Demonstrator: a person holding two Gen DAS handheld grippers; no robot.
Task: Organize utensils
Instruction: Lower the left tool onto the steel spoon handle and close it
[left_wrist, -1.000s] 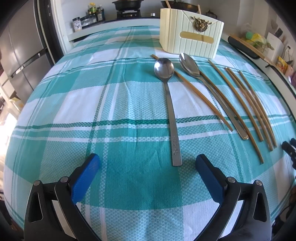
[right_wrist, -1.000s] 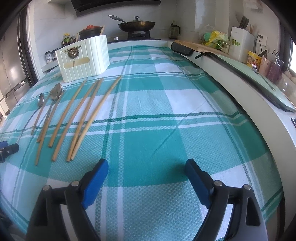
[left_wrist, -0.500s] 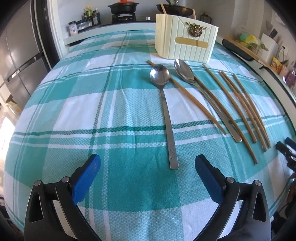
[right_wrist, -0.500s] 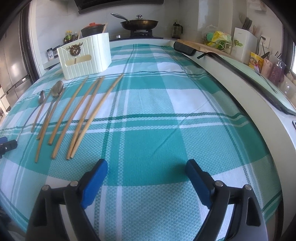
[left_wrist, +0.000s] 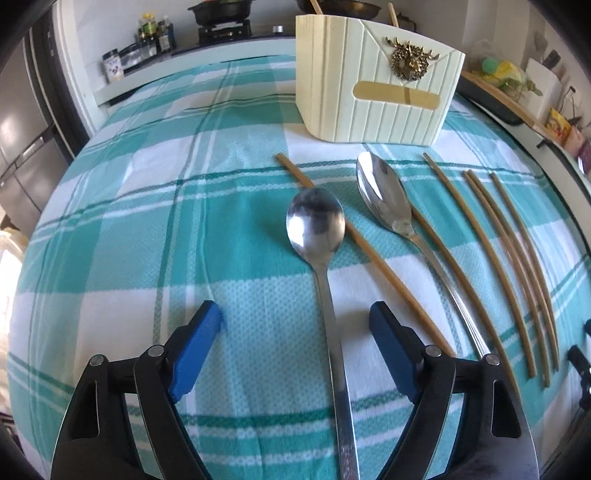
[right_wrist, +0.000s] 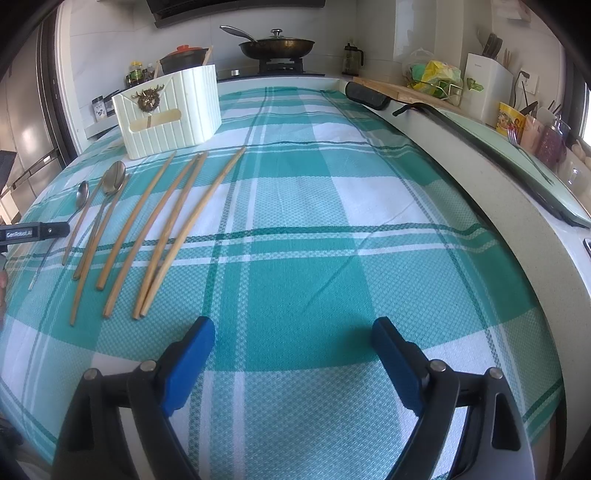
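Observation:
Two steel spoons lie on the checked cloth: a round one (left_wrist: 316, 225) and a longer oval one (left_wrist: 384, 195). Several wooden chopsticks (left_wrist: 509, 254) lie to their right. A cream ribbed utensil holder (left_wrist: 376, 77) stands behind them. My left gripper (left_wrist: 295, 325) is open, its jaws either side of the round spoon's handle, not touching it. My right gripper (right_wrist: 291, 336) is open and empty over bare cloth, right of the chopsticks (right_wrist: 177, 229). The holder (right_wrist: 170, 110) and both spoons (right_wrist: 114, 177) show at the right wrist view's left.
The table's rounded edge (right_wrist: 509, 206) runs along the right. Beyond it is a counter with a cutting board (right_wrist: 402, 88), bags and jars. A stove with a pan (right_wrist: 277, 44) is at the back. The left gripper's finger (right_wrist: 33, 232) shows at the far left.
My left gripper has moved forward and lower, so the round spoon's handle now lies between its jaws. My right gripper has stayed nearly still.

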